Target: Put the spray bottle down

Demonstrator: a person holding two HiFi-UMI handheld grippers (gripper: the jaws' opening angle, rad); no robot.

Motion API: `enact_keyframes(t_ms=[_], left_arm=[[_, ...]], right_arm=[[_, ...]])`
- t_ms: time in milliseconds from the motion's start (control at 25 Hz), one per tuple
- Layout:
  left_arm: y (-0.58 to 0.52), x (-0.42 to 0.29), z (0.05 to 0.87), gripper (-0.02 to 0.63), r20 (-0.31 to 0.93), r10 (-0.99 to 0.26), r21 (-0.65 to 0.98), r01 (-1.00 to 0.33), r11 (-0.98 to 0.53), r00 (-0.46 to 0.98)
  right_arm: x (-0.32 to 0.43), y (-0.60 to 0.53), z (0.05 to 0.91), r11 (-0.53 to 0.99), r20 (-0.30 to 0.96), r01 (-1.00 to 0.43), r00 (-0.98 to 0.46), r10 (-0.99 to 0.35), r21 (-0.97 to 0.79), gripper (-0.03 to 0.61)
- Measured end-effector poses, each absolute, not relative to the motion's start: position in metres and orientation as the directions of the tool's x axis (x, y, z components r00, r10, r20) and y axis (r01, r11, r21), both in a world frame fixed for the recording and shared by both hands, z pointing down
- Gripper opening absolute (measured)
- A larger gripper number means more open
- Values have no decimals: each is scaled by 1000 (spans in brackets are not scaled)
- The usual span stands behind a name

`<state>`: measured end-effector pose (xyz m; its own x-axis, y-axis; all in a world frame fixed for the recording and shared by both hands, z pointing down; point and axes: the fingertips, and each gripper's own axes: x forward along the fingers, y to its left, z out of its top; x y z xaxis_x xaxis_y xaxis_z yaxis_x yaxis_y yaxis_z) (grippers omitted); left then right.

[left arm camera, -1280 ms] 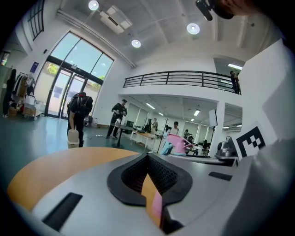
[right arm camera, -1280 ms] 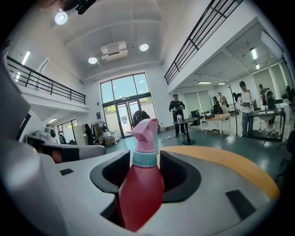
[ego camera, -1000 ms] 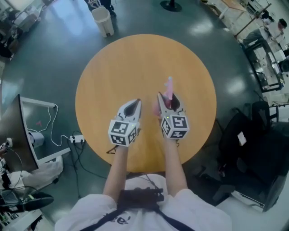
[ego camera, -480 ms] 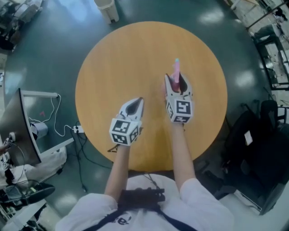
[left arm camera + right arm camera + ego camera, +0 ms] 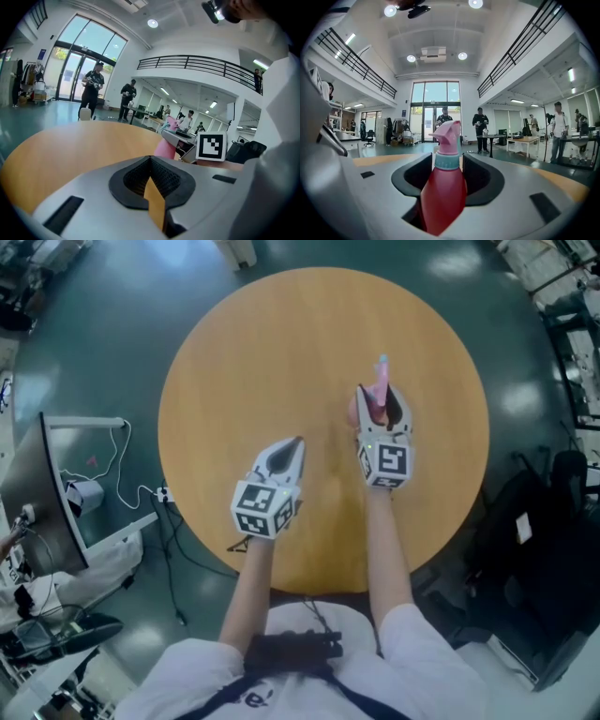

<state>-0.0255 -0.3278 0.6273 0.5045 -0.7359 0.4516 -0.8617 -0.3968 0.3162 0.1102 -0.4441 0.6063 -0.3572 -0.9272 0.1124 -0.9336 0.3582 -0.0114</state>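
Observation:
A spray bottle (image 5: 443, 187) with a red body, teal collar and pink head stands upright between the jaws of my right gripper (image 5: 447, 165), which is shut on its body. In the head view the right gripper (image 5: 379, 401) holds the bottle (image 5: 381, 376) over the right half of the round wooden table (image 5: 244, 352). My left gripper (image 5: 294, 444) hovers over the table's near middle, left of the bottle, its jaws closed to a point with nothing in them. The left gripper view shows its pads meeting (image 5: 151, 161), and the pink bottle (image 5: 165, 147) to the right.
A monitor (image 5: 56, 512) and cables with a power strip (image 5: 159, 493) lie on the floor to the left. A black chair (image 5: 544, 521) stands to the right. Several people (image 5: 483, 124) stand far off in the hall.
My right gripper has carried the bottle farther out over the table and slightly right, and lower. The left gripper has sunk a little and stays shut.

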Motion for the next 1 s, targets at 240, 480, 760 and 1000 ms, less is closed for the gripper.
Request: enact_keyframes(t_ms=[240, 480, 760, 1000], left_arm=[[-322, -30, 635, 12, 470, -726, 322, -863, -389, 502], [-323, -37, 635, 12, 470, -729, 321, -866, -384, 497], [-322, -36, 622, 12, 443, -734, 320, -856, -407, 514], [-310, -36, 600, 12, 403, -752, 304, -851, -427, 521]], right_arm=[[107, -437, 614, 339, 113, -940, -340, -934, -29, 227], [101, -424, 625, 346, 23, -938, -346, -938, -21, 232], [102, -421, 629, 319, 136, -947, -322, -937, -47, 291], [112, -388, 613, 307, 159, -950, -312, -937, -56, 313]])
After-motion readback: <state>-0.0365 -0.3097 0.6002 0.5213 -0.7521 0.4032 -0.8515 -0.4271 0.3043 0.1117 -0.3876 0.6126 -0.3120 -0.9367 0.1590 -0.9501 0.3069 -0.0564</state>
